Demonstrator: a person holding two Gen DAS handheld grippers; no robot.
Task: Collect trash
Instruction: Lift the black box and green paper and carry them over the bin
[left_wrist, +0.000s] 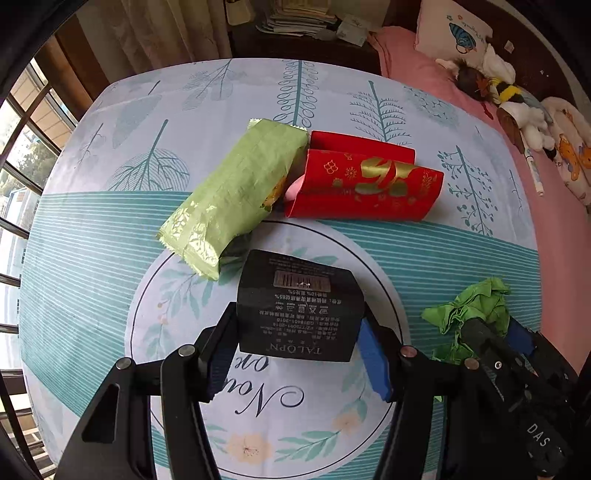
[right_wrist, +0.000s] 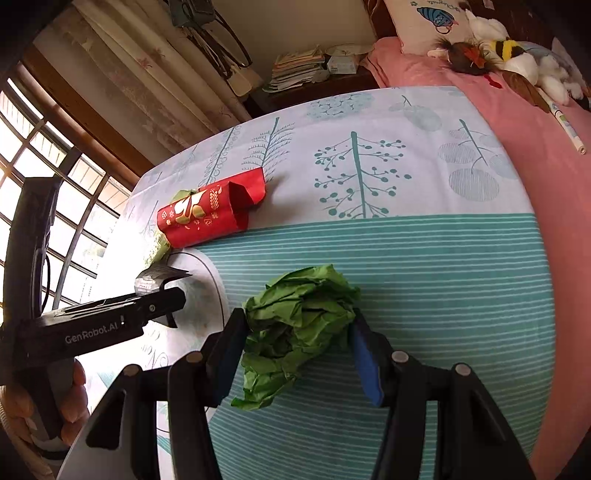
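Trash is gathered two-handed: our left gripper (left_wrist: 299, 325) clamps the black card (left_wrist: 299, 306) at lower centre. Our right gripper (right_wrist: 299, 332) grips the green paper wad (right_wrist: 299, 328), sparing a trip.

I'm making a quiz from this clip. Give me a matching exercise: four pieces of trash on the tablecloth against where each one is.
Things:
1. black card sleeve
2. crumpled green paper
3. red envelope
4. light green wrapper

Places:
A. lying free, touching the red envelope's left end
B. between the right gripper pads
C. between the left gripper pads
D. lying free, beyond the black sleeve

Pairs: 1-C, 2-B, 3-D, 4-A
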